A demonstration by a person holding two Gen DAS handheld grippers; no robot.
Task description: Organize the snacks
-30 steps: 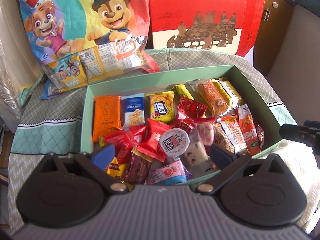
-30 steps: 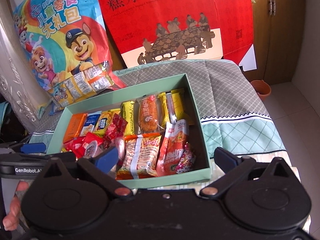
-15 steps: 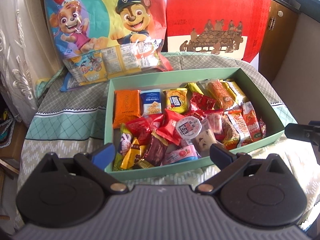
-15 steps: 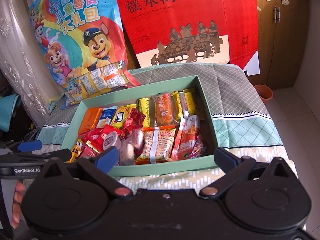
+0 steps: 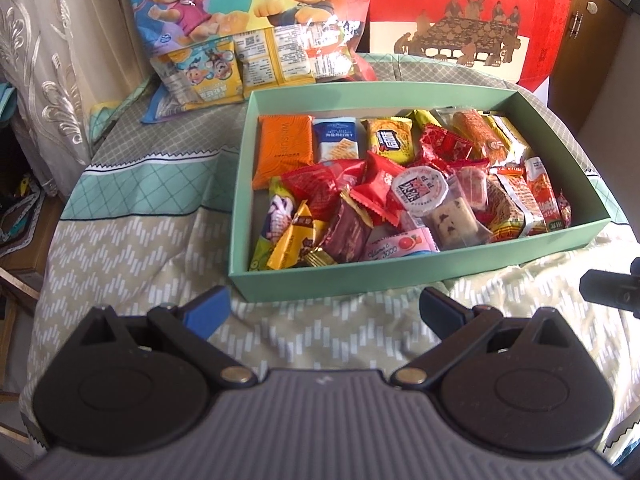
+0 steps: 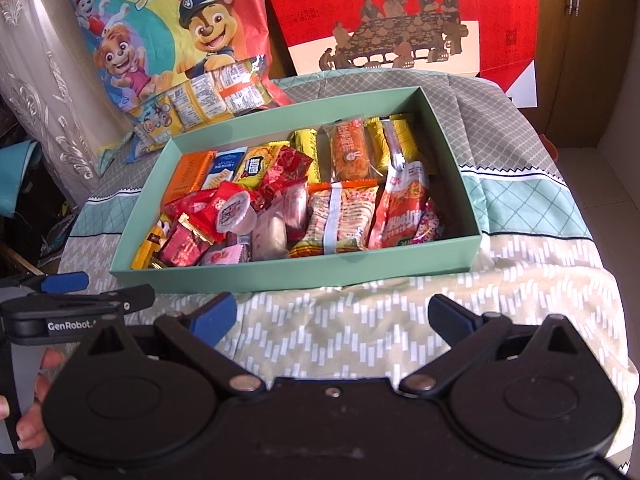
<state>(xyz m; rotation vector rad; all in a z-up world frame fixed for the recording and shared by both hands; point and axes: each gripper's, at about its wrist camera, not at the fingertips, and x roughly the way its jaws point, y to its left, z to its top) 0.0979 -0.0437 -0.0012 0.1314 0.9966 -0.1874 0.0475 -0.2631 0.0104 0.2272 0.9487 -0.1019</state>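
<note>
Both tongs stand spread and empty: the left gripper (image 5: 322, 306) hovers over the cloth (image 5: 132, 248) just short of the box (image 5: 400, 276), and the right gripper (image 6: 332, 314) hangs in the same attitude a little to its right, with nothing between its fingers either. Neither touches the box or a snack.

The snacks (image 6: 304, 196) lie inside the green box, which sits on the cloth-covered table. On the left side they are heaped: red packets, a jelly cup (image 5: 420, 192) riding on top, a nougat bar (image 5: 452, 222) beside it. The far row is neater, with an orange pack (image 5: 285, 142), a blue-and-white one and a yellow one lying flat side by side. Longer bags fill the right half. Behind the box leans a cartoon bag (image 6: 176, 40) and a red bag (image 6: 400, 12).

Judging by this, sorting is well along but the left heap is not yet tidy.

Risks from here, as I judge them: the wrappers are slick and overlapped, so a pinch into the heap may catch two packets at once or slide off. The jelly cup (round, perched on loose packets) could roll or tip if a neighbour is tugged. The cloth is rumpled under the near wall, so a push against the box might drag it. With both tongs so near each other, reaching for the same corner could knock them together.
</note>
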